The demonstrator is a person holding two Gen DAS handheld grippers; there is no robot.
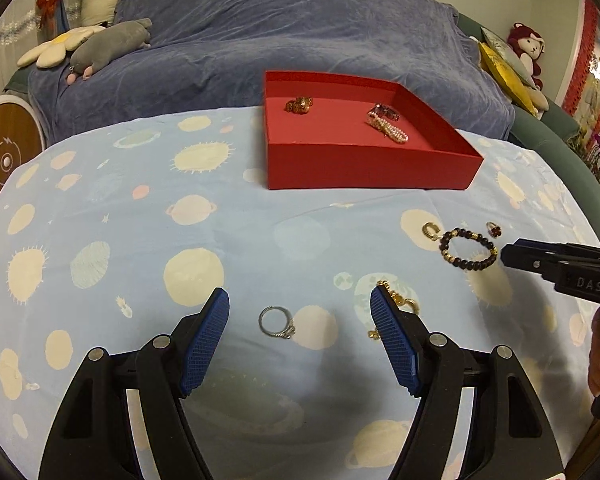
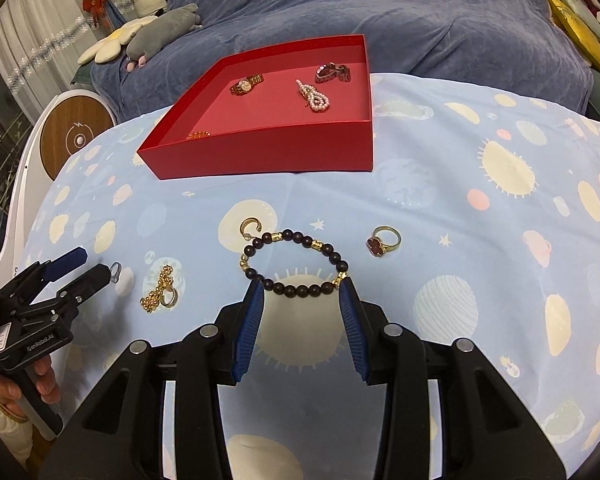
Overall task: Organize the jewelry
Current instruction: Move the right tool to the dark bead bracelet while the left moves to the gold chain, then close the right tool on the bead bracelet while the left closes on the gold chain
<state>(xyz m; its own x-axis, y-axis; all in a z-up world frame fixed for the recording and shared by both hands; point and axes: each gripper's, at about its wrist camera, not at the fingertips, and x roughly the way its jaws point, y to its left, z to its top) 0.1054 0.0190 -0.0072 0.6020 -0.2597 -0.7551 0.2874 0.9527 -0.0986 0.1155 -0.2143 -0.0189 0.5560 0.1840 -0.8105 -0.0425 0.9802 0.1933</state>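
A blue sofa cover (image 1: 300,32) fills the background, and in front of it a pale blue planet-print cloth (image 1: 140,216) covers the desk. On the cloth's far side sits a red tray (image 2: 268,156), open-topped, holding a gold watch (image 2: 246,84), a dark red watch (image 2: 331,72), a pearl bracelet (image 2: 315,97) and a small gold piece (image 2: 199,135) near its front corner.

The left gripper (image 1: 300,304) hovers low over the cloth with its jaws wide apart and nothing between the pads; a silver ring (image 1: 276,322) lies on the cloth between them, nearer the left pad and touching neither. A gold chain (image 2: 158,289) with a gold ring (image 2: 169,297) beside it lies just past the right pad, partly hidden by it in the left wrist view.

The right gripper (image 2: 302,292) also has its jaws apart, empty. A dark bead bracelet (image 2: 294,262) with gold spacers lies flat just ahead of the tips, its near arc spanning the gap between them; whether the tips touch it cannot be told. Just beyond the bracelet's far left edge lies a gold ear cuff (image 2: 251,227), and to its right, apart from it, a gold ring with a red stone (image 2: 383,241).
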